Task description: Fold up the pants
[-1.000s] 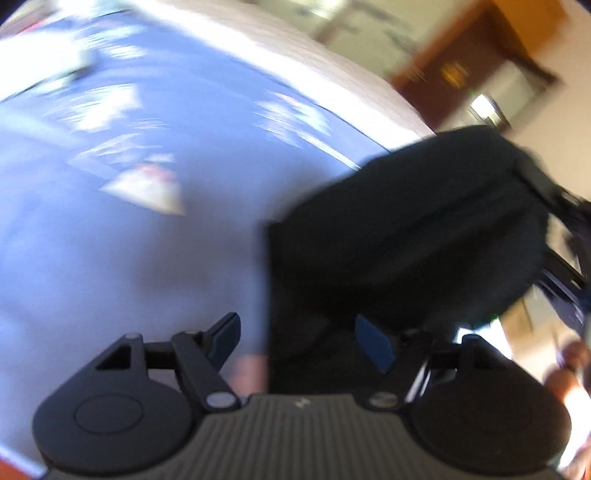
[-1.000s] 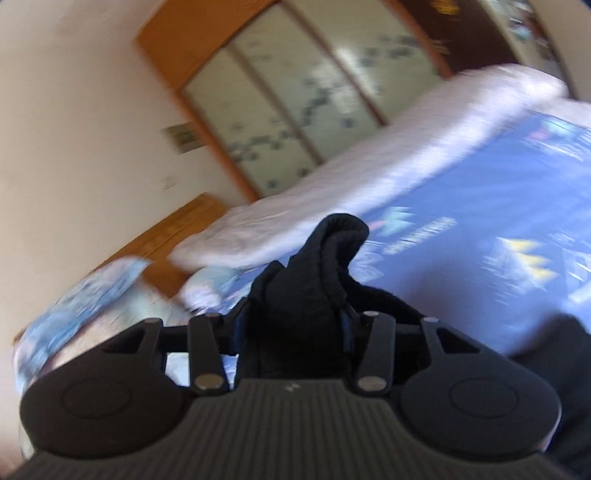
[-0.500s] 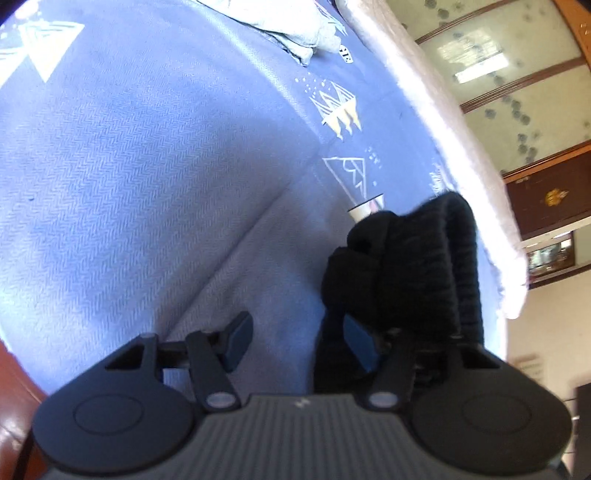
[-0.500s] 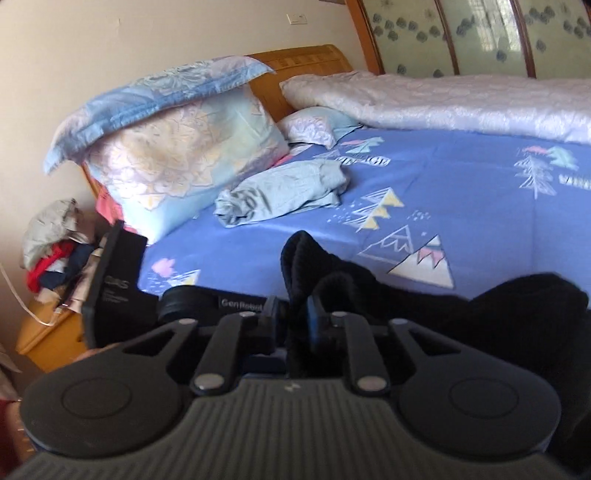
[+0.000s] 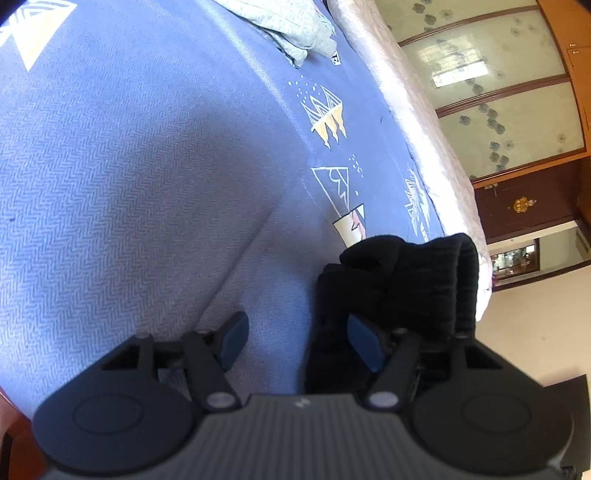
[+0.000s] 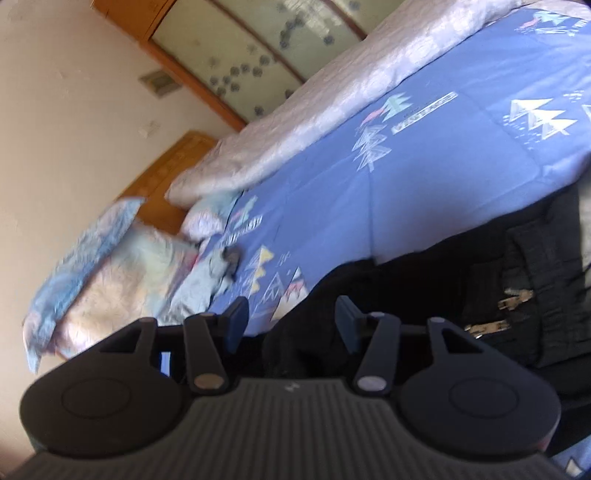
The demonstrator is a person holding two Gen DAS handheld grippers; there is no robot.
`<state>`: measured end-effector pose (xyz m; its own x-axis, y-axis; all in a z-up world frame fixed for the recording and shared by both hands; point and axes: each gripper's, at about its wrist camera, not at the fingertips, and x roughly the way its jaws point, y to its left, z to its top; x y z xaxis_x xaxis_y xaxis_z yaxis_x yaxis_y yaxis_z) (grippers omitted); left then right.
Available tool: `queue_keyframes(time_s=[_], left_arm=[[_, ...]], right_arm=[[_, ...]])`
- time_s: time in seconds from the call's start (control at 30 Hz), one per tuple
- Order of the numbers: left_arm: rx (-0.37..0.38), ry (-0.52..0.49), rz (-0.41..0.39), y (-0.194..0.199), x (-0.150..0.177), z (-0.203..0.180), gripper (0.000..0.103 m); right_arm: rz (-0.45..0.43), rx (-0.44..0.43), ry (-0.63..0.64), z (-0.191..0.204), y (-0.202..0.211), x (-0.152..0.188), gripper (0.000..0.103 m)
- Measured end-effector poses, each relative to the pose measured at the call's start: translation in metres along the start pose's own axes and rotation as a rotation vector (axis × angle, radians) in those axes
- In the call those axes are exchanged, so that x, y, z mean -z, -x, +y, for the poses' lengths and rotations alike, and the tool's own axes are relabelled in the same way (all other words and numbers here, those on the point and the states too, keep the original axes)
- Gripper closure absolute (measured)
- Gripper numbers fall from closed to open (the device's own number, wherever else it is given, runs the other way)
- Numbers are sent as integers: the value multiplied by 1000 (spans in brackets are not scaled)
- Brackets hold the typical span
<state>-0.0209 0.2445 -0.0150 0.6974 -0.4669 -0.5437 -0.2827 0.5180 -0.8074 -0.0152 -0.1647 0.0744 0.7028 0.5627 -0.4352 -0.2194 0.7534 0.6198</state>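
Black knit pants (image 5: 399, 280) sag over the left gripper's (image 5: 301, 341) far finger as both spread claws open, right gripper (image 6: 290, 323) clear; the fold may slump on the blue bedsheet (image 5: 129, 166)

Item count, both views combined:

- Grippers: two, the left gripper (image 5: 301, 341) and the right gripper (image 6: 290, 321), each with two fingers.
- Black pants (image 5: 402, 280): one pair.
- Bed with blue patterned sheet (image 5: 129, 177): one.
- Pale quilt (image 6: 332, 107) along the far side: one.
- Large pillows (image 6: 122, 266): two, stacked.
- Crumpled light-green garment (image 5: 291, 26): one.
- Glazed wardrobe panels (image 5: 491, 66): three visible in the left wrist view.
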Motion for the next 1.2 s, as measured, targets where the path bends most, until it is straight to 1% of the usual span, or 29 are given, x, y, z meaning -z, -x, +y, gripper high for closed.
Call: queue_keyframes(time_s=[0.1, 0.13, 0.2, 0.23, 0.27, 0.3, 0.37, 0.5, 0.57, 0.63, 0.7, 0.77, 0.83, 0.9, 0.93, 0.97, 1.0, 1.07, 1.1, 1.13, 1.2], left_arm=[[18, 3, 10, 0, -2, 3, 41], [28, 6, 13, 0, -3, 4, 38], [49, 12, 13, -1, -7, 6, 36], [56, 13, 11, -2, -9, 7, 35], [62, 14, 10, -3, -11, 8, 35], [67, 21, 8, -4, -12, 9, 35], [87, 40, 7, -3, -14, 14, 35], [113, 57, 5, -1, -17, 21, 34], [119, 62, 2, 0, -17, 22, 33], [116, 58, -5, -1, -16, 20, 29], [113, 54, -8, -3, -14, 15, 27], [118, 64, -2, -6, -12, 13, 27], [129, 85, 0, -7, -10, 14, 26], [130, 99, -10, -8, -9, 15, 25], [132, 106, -15, -8, -9, 16, 25], [137, 116, -18, -8, -9, 17, 25], [144, 126, -17, -7, -10, 18, 25], [142, 146, -17, -6, -11, 21, 25], [148, 153, -19, -5, -12, 23, 25], [156, 158, -16, -4, -13, 25, 26], [162, 158, -12, -3, -17, 28, 26]], right_arm=[[53, 95, 28, 8, -15, 15, 44], [71, 104, 19, 6, -18, 21, 43], [139, 100, -5, 1, -29, 33, 43], [187, 86, -7, 1, -36, 37, 52], [245, 52, -7, 4, -44, 41, 88], [271, 36, -3, 9, -48, 42, 90], [251, -28, 23, 24, -36, 36, 91], [179, -153, 39, 49, 20, 9, 91], [151, -236, 69, 59, 50, 4, 91], [155, -277, 71, 65, 64, 6, 91], [175, -282, 62, 70, 61, 7, 91], [205, -284, 71, 79, 44, 2, 90], [260, -290, 98, 94, 16, -6, 90], [348, -314, 94, 109, -27, -15, 90], [381, -310, 85, 116, -50, -19, 88], [407, -285, 82, 126, -76, -22, 82], [416, -248, 93, 134, -97, -22, 77], [443, -188, 85, 143, -134, -20, 38], [440, -166, 70, 144, -141, -18, 38], [415, -166, 61, 142, -139, -16, 37], [343, -225, 96, 139, -119, -12, 38]])
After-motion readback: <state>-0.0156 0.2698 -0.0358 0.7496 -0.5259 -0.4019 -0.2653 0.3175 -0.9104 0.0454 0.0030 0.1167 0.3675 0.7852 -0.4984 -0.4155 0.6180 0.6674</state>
